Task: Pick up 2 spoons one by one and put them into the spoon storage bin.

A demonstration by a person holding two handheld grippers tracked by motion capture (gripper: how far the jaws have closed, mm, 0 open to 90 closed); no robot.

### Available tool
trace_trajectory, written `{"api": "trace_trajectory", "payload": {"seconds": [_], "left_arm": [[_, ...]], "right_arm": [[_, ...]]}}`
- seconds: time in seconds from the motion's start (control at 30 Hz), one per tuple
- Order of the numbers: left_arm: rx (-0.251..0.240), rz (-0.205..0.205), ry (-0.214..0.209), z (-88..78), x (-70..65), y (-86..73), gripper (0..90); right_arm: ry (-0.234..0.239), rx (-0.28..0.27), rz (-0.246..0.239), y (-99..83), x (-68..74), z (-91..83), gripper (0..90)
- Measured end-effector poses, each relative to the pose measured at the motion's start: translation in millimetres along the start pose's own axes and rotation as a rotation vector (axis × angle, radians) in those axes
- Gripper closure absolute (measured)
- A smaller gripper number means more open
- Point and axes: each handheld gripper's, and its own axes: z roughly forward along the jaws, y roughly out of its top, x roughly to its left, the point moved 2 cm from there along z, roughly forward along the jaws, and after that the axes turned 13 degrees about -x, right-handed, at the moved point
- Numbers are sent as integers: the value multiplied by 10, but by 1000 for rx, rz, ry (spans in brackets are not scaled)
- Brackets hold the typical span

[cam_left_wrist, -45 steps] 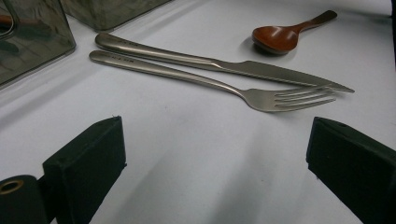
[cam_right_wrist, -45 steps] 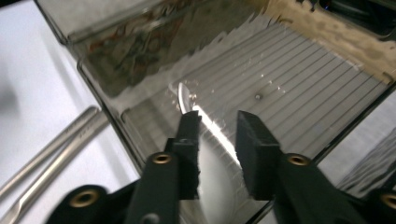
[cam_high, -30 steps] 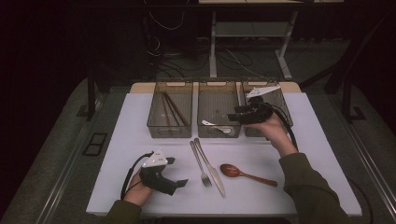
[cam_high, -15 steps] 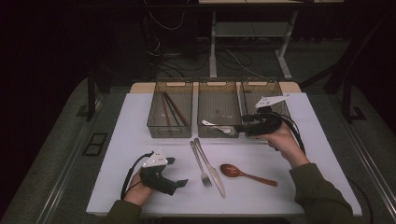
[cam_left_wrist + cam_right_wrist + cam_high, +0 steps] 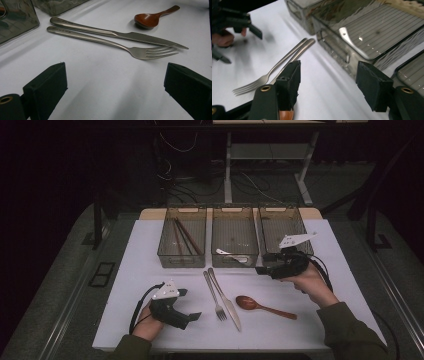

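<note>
Three bins: clear bins stand in a row at the far edge of the white table [image 5: 150,320]; left bin [image 5: 182,237] has dark chopsticks [image 5: 185,236] in it, middle bin [image 5: 235,235] a white spoon [image 5: 231,255], right bin [image 5: 282,227] sits behind the right gripper.
Right gripper [image 5: 260,268]: held just above the table in front of the middle and right bins, pointing left; its jaws have just been opening and stand apart with nothing between them.
Right gripper's own view: bare table between the black pads, the middle bin's front wall [image 5: 337,50] just ahead, the white spoon lying inside.
Left gripper [image 5: 196,316]: resting low at the near left of the table, jaws wide apart and empty, aimed at the cutlery.
Fork [image 5: 216,299]: flat on the table, tines toward the person, just beside the knife [image 5: 227,300].
Wooden spoon [image 5: 265,306]: on the table right of the knife, bowl to the left, near and below the right gripper, not touched.
</note>
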Motion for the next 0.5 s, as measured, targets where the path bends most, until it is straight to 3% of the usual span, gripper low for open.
{"api": "trace_trajectory", "payload": {"seconds": [0.5], "left_arm": [[-2,0,-1,-4,-4,4,34]], "right_arm": [[22,51,3,-324,167,-119,364]]}}
